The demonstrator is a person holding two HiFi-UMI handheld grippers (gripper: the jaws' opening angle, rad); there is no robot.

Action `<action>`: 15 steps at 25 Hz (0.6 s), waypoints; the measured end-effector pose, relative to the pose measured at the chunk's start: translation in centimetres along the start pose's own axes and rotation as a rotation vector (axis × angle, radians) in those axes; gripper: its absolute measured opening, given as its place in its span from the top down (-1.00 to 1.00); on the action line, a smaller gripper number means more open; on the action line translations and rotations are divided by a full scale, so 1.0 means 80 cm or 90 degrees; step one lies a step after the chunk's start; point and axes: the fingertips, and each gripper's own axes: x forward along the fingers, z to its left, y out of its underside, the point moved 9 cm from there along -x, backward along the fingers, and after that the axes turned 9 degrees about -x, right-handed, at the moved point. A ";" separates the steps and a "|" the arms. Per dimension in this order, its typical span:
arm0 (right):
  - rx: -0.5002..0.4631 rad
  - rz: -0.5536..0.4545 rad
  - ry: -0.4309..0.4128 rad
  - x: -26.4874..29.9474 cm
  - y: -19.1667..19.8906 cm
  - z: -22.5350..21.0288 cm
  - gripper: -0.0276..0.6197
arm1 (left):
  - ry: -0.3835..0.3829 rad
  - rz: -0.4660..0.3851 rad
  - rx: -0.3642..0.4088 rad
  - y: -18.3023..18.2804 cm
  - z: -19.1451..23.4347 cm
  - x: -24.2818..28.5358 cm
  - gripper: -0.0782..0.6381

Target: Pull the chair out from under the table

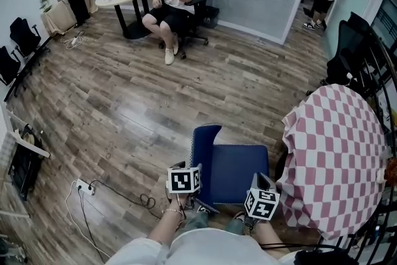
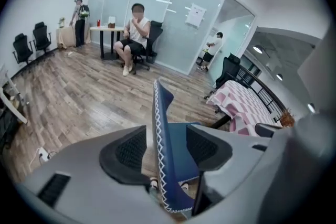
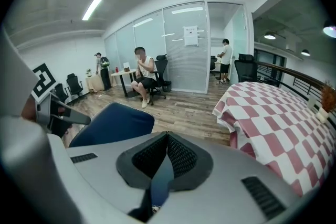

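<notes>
Standing between the left gripper's point(image 2: 167, 148) parted jaws is the chair point(image 2: 160, 113) back

Wood-plank floor point(image 1: 155, 102), blue chair point(image 1: 239, 170) beside checked-cloth table point(image 1: 335, 152), power strip point(image 1: 84, 187) with cable

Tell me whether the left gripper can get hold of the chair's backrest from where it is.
Probably yes. The left gripper is open with the blue backrest between its pads and nothing else in the gap; closing should catch it. The right gripper is shut on the chair.
</notes>
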 end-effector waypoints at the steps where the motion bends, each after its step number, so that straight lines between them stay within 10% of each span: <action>1: -0.001 -0.004 -0.004 -0.001 -0.001 -0.001 0.86 | -0.007 -0.030 0.009 -0.008 -0.006 -0.010 0.13; 7: -0.011 -0.033 -0.006 -0.016 -0.010 -0.015 0.86 | 0.037 -0.162 0.060 -0.046 -0.073 -0.049 0.14; 15: 0.000 -0.082 0.040 -0.055 -0.017 -0.063 0.86 | 0.115 -0.175 0.124 -0.028 -0.181 -0.051 0.31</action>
